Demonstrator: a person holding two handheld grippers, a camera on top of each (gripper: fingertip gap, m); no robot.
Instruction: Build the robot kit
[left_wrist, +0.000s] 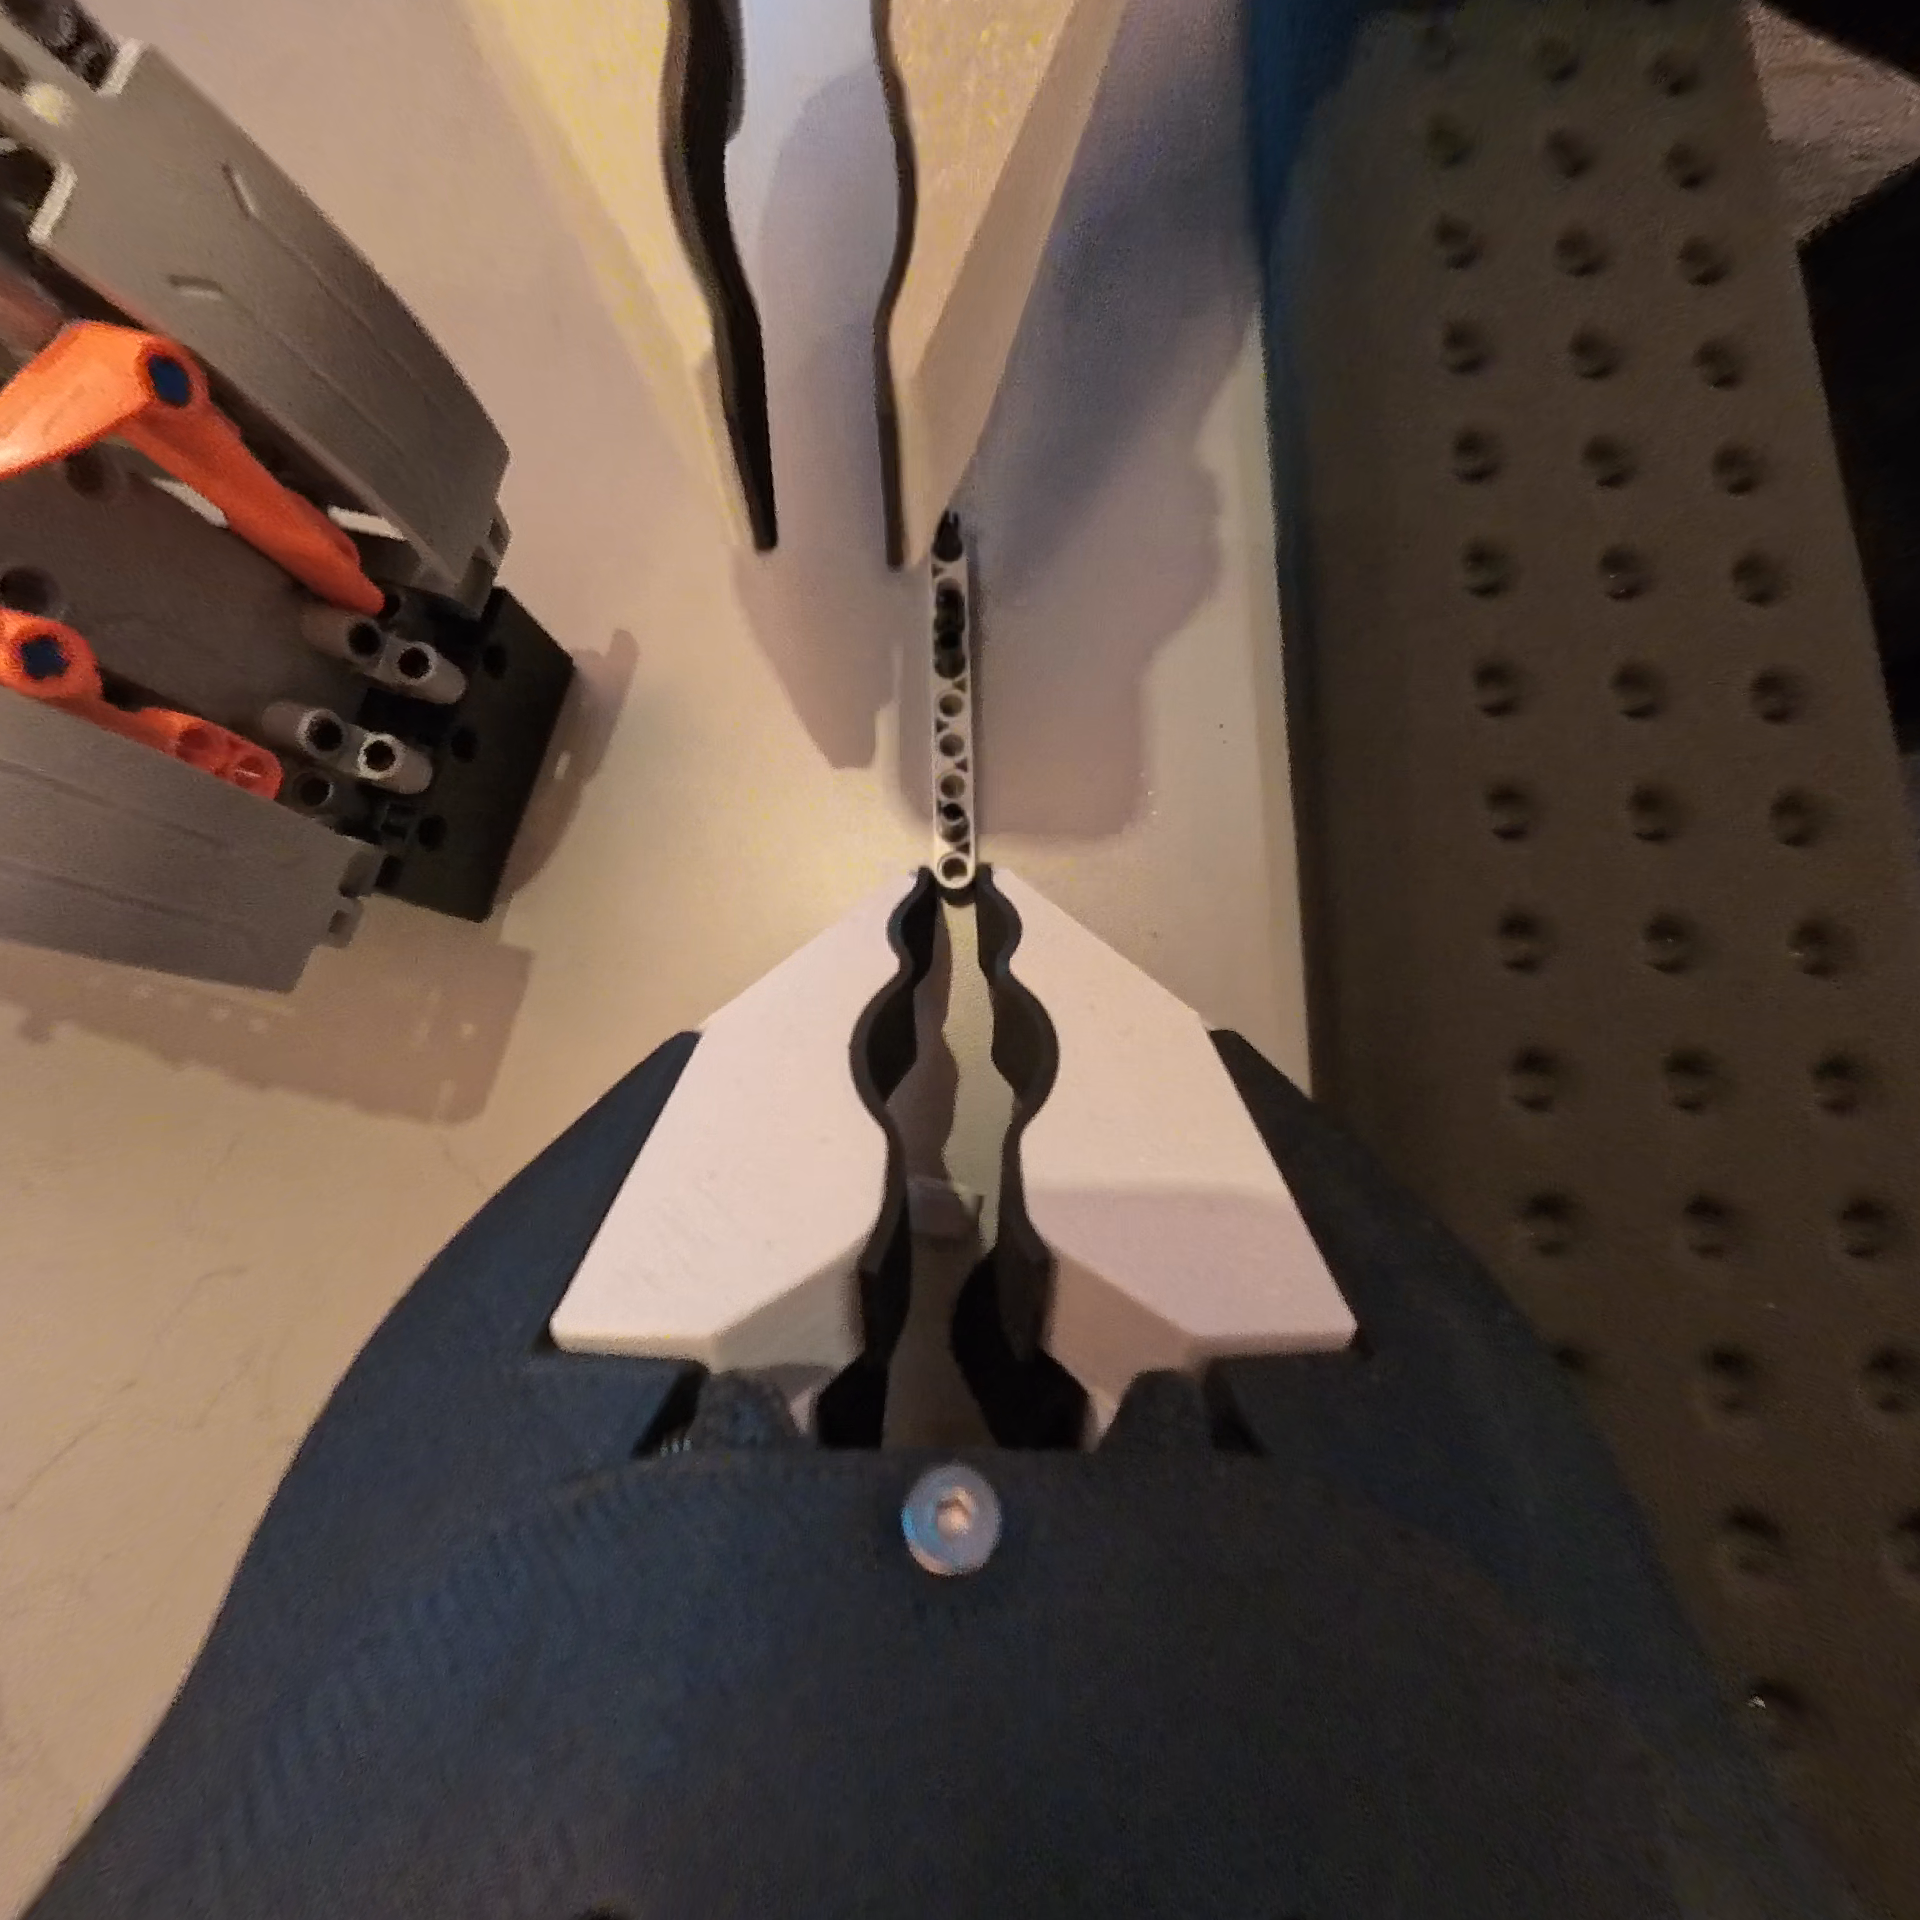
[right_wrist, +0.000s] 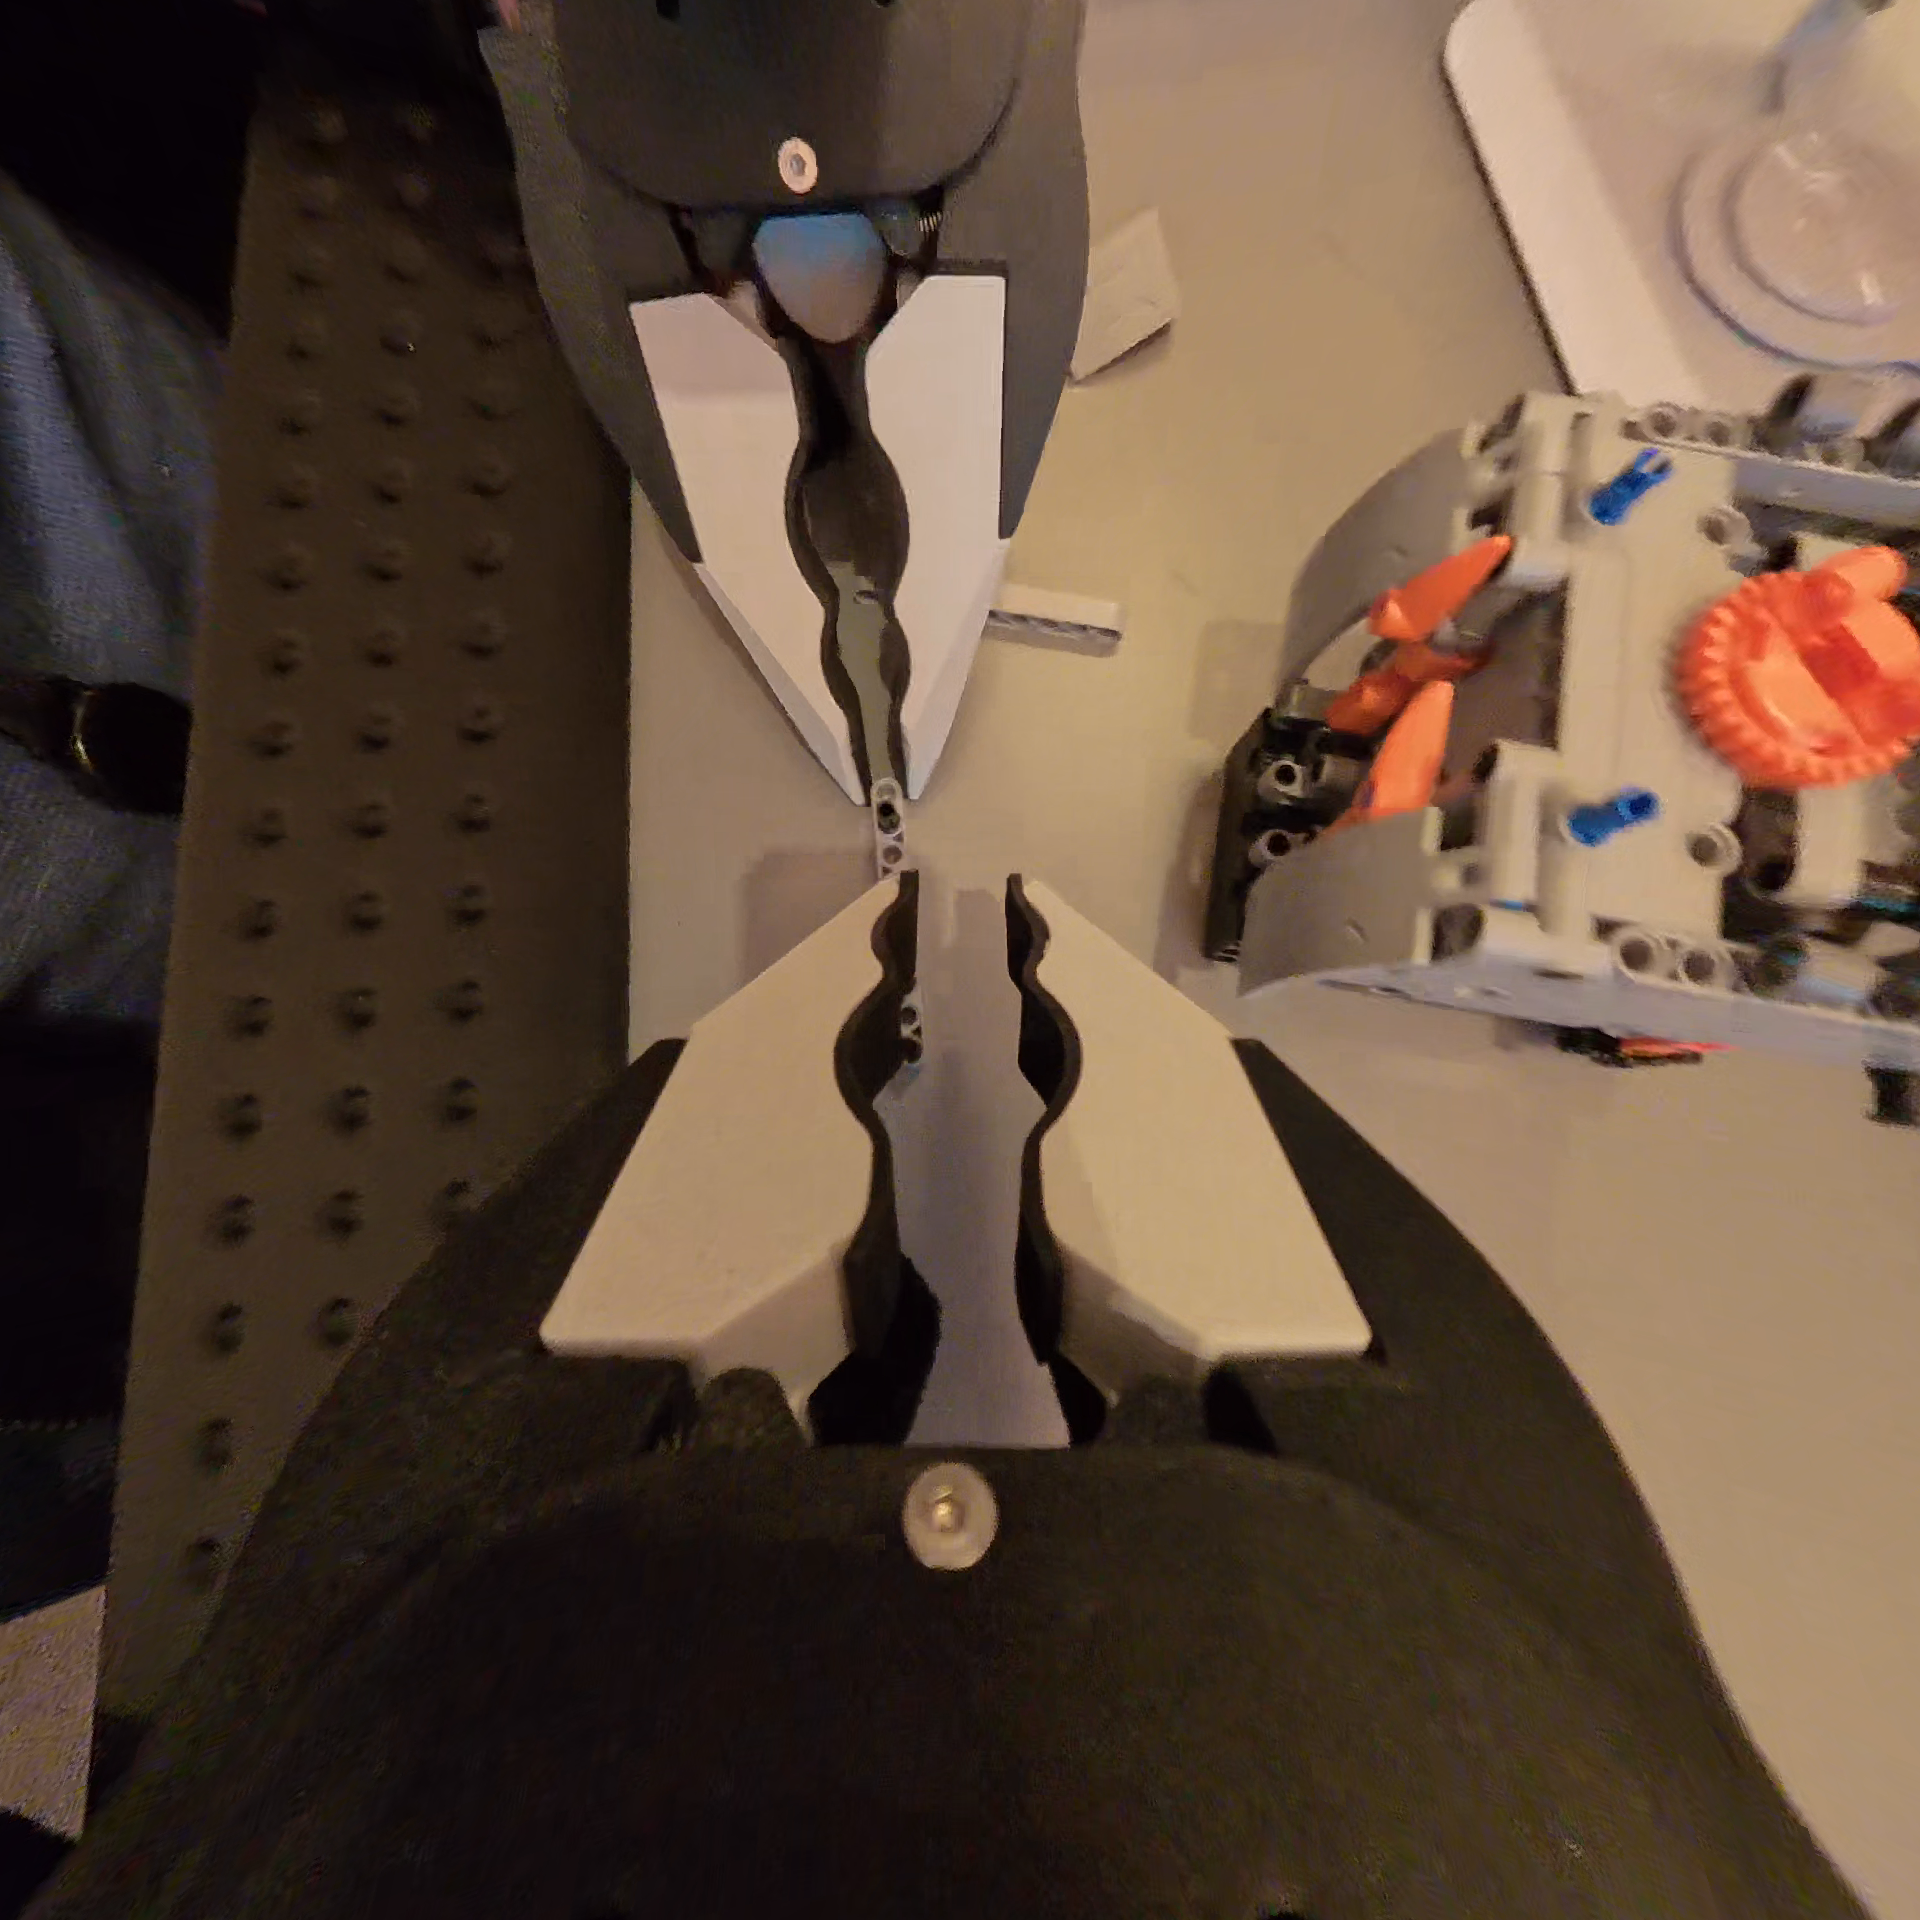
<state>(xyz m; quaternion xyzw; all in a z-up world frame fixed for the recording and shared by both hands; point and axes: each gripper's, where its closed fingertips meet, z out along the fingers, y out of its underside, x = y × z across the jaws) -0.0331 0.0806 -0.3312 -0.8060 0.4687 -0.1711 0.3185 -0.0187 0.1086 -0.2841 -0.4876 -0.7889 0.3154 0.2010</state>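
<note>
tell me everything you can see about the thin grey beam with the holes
The grey beam is a thin, flat plastic strip with a row of round holes along its length, a few with dark pins in them. It spans between the two grippers above the pale table. The left gripper is shut on its near end. Its far end lies beside one finger of the right gripper, whose fingers stand apart. Nothing else touches it.
</note>
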